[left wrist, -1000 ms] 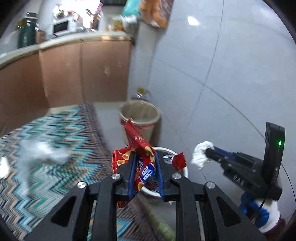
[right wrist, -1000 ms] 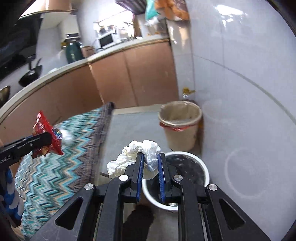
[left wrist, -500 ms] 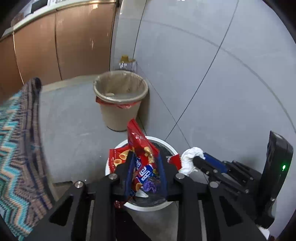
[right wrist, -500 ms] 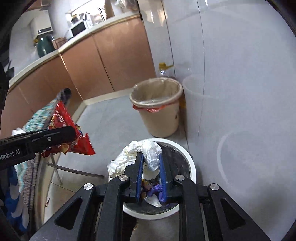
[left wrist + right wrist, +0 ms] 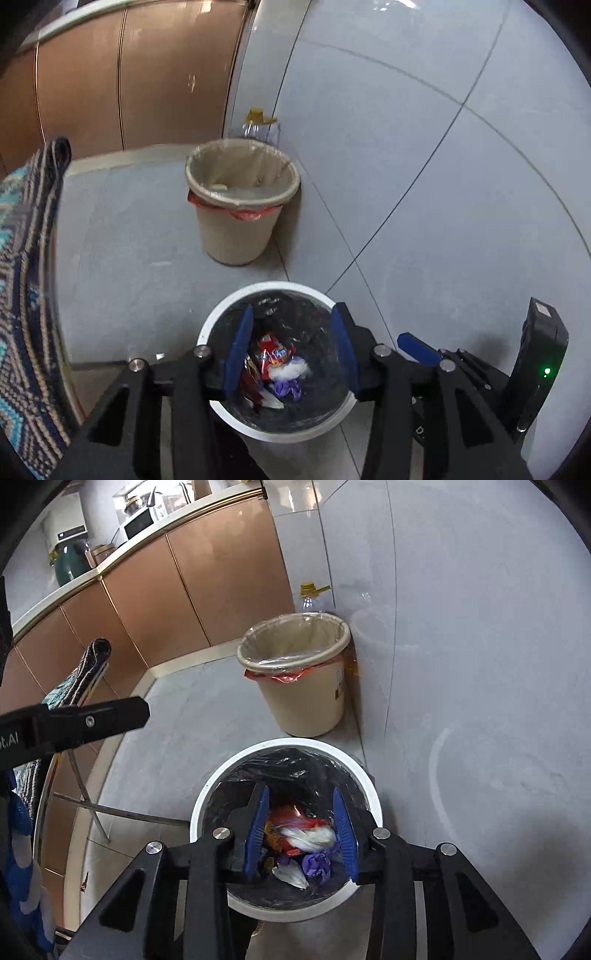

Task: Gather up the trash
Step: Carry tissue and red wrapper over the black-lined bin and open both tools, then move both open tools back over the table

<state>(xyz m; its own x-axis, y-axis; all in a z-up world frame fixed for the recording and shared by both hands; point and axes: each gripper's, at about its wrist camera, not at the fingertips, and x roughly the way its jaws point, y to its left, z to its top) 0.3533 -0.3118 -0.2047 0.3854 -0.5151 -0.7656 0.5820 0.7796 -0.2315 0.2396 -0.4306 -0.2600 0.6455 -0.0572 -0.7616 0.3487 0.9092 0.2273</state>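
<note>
— Left gripper (image 5: 291, 347) and right gripper (image 5: 301, 830)?
— Both opening, fingers apart, gripping nothing.
— Trash?
— Below the fingers, inside the white bin (image 5: 207, 786): red wrapper (image 5: 271, 356), white tissue (image 5: 308, 835), resting on older scraps.
— Done, then?
— This load dropped, seemingly. Beige bin (image 5: 236, 236) beyond the fingertips, unused. Any leftovers out of view.
</note>
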